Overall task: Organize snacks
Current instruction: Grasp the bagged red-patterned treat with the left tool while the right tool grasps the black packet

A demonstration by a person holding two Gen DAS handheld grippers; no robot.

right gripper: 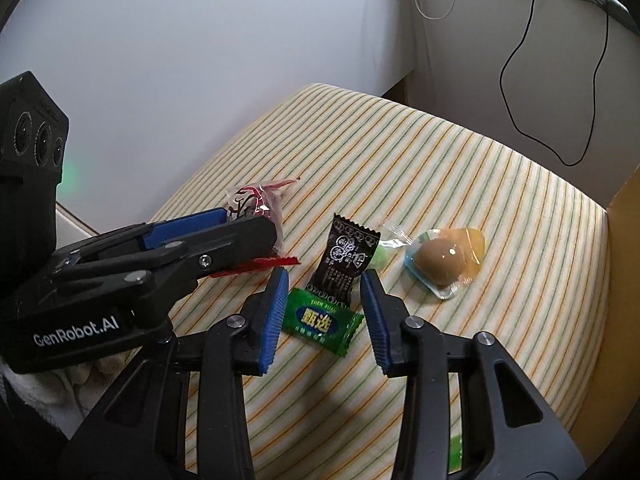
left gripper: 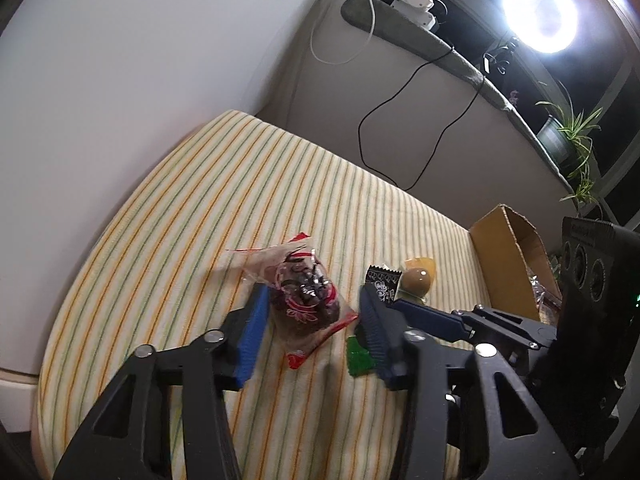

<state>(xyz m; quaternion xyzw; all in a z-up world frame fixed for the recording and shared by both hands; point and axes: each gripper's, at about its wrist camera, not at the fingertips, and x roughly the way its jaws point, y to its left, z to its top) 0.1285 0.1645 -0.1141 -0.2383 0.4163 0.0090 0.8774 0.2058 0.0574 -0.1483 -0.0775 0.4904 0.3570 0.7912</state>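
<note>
Striped cloth (right gripper: 460, 168) covers the cushion beside a white wall (left gripper: 120, 60), with a cardboard box (left gripper: 508, 256) at its edge. Left gripper (left gripper: 308, 320) straddles the red snack bag (left gripper: 308, 304), jaws spread, pads not clearly pressing. Right gripper (right gripper: 324, 312) stands spread around the green candy (right gripper: 322, 320), with the black packet (right gripper: 346, 256) and packed egg (right gripper: 442, 262) just beyond.

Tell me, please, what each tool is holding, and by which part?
Nothing yet. The left tool straddles the red bag; the right tool straddles the green packet, pads not pressing.
</note>
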